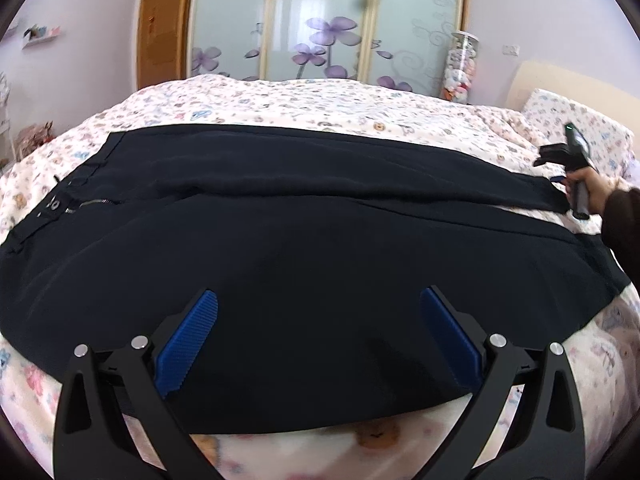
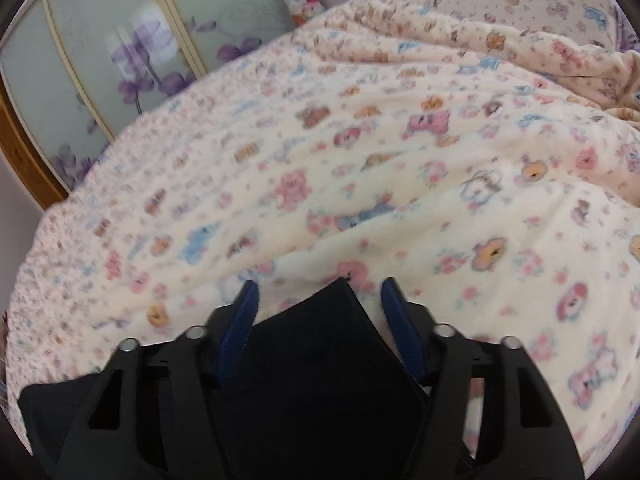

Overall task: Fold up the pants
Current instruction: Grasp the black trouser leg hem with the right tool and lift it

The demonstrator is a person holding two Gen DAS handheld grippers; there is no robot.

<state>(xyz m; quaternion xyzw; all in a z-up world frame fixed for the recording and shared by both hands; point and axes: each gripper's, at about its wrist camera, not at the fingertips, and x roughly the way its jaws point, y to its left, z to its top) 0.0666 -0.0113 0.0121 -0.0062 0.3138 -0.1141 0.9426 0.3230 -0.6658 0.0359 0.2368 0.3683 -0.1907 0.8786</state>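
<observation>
Dark navy pants [image 1: 304, 208] lie flat across the bed, with the waistband, button and zip [image 1: 94, 203] at the left and both legs running to the right. My left gripper [image 1: 319, 294] hovers open and wide over the near leg, nothing between its blue pads. At the far right a hand holds my right gripper [image 1: 554, 172] at the end of the far leg. In the right wrist view a pointed corner of the pants [image 2: 320, 360] lies between the pads of the right gripper [image 2: 320, 283]. The jaws stand partly apart, with a gap showing beside the right pad [image 2: 402, 320].
A cream blanket printed with small animals [image 2: 360, 152] covers the bed. A pillow [image 1: 576, 120] and bunched bedding lie at the right end. Behind the bed stand a wardrobe with frosted flower doors [image 1: 320, 20], a tall jar of soft toys [image 1: 460, 68] and a wooden door [image 1: 160, 24].
</observation>
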